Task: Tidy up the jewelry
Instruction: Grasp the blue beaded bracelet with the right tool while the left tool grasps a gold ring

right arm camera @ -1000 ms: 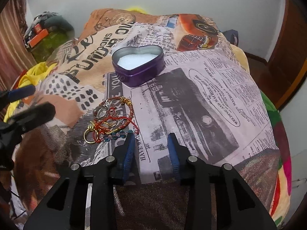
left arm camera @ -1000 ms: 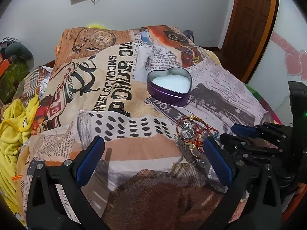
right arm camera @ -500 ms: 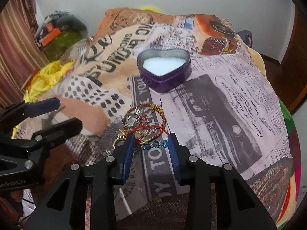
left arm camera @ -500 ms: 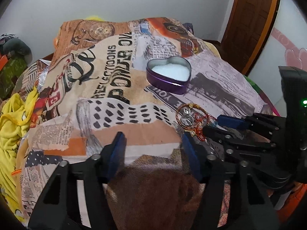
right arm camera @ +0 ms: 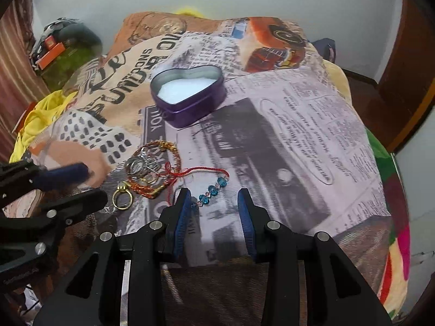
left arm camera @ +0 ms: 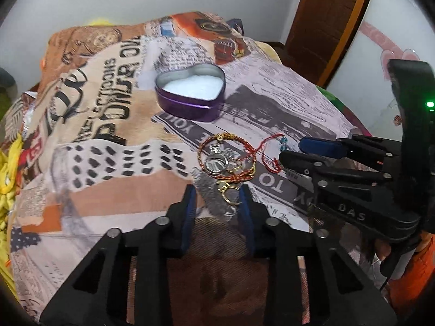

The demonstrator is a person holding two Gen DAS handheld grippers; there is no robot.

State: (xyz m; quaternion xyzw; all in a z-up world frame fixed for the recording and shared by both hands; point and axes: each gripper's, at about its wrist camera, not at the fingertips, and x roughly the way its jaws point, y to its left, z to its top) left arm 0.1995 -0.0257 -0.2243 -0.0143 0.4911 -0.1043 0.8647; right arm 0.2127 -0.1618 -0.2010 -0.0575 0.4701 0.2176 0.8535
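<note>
A pile of jewelry (left arm camera: 227,161) lies on the printed blanket: a red-gold bangle, silver rings and a gold ring (left arm camera: 229,194). A red thread bracelet with blue beads (right arm camera: 210,190) trails to its right. A purple heart-shaped tin (left arm camera: 191,93) with white lining stands open behind it, also in the right wrist view (right arm camera: 189,96). My left gripper (left arm camera: 217,190) is open, its jaws narrowed around the gold ring. My right gripper (right arm camera: 213,198) is open over the blue beads; it also shows in the left wrist view (left arm camera: 292,152).
The printed blanket (right arm camera: 299,141) covers a bed. Yellow cloth (right arm camera: 35,119) lies at the left edge. A wooden door (left arm camera: 329,21) stands at the back right. Bags and clutter (right arm camera: 62,43) sit at the far left by the wall.
My left gripper has narrowed from wide open and moved forward to the gold ring. My right gripper has shifted left toward the pile, and the blue-bead bracelet now lies stretched out to the right.
</note>
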